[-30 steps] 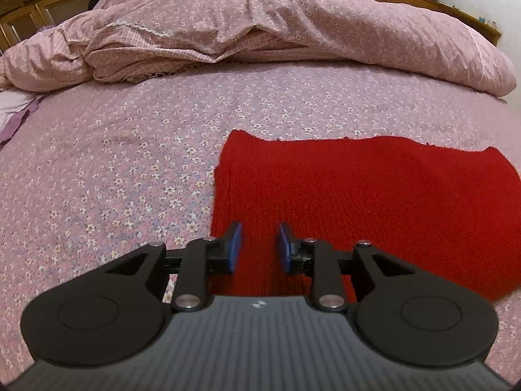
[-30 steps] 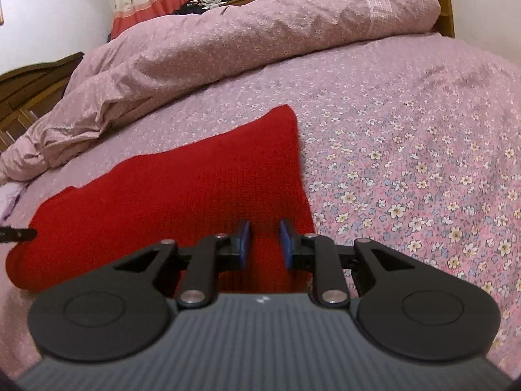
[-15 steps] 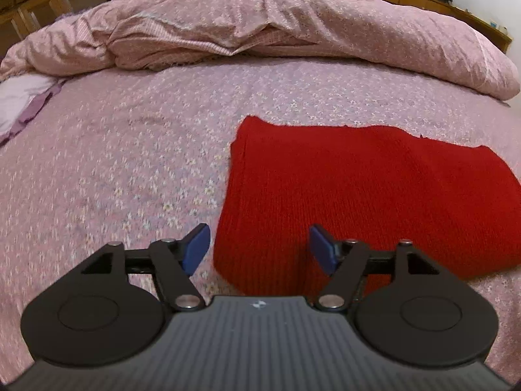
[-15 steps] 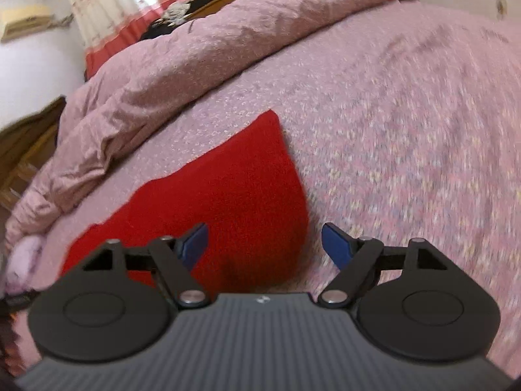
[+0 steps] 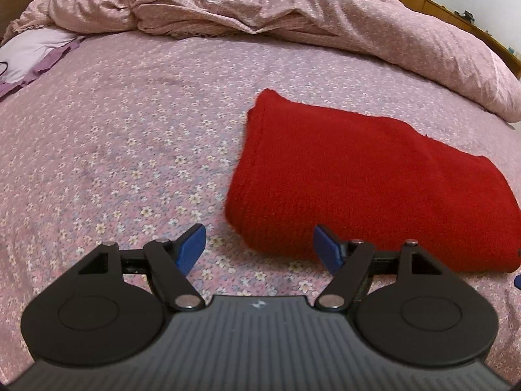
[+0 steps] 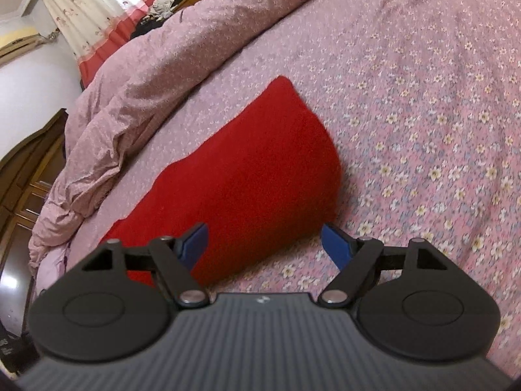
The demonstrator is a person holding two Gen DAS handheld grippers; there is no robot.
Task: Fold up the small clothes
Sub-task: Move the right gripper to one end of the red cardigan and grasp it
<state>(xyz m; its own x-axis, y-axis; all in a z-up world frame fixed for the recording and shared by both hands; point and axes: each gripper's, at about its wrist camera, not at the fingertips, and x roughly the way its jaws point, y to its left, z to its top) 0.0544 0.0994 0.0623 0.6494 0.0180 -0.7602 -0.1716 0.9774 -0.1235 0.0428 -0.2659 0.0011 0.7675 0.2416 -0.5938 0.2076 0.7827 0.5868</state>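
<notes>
A: Left tool (image 5: 260,247)?
B: Blue pads spread wide and opening a touch further, gripping nothing. Near left corner of the folded red knit (image 5: 364,182) pokes into the gap from above, clear of both pads.

A: Where exactly, that red knit?
B: Flat on the flowered pink bed sheet (image 5: 123,150), folded into a thick rectangle. Mostly ahead and to the right of the left tool, running off toward the right edge of that view.

A: Right tool (image 6: 263,244)?
B: Pads set well apart, holding nothing. Red knit (image 6: 247,182) ahead and to the left, its near right corner sitting in the gap, close to the right pad; touching or not, cannot tell. Left pad drawn against the red cloth, contact unclear too.

A: Surroundings?
B: Rumpled pink duvet (image 5: 293,9) heaped along the far side of the bed, beyond the knit. White pillow with a purple frill (image 5: 35,52) at far left. Curtain with red trim (image 6: 94,22) in the right wrist view.
</notes>
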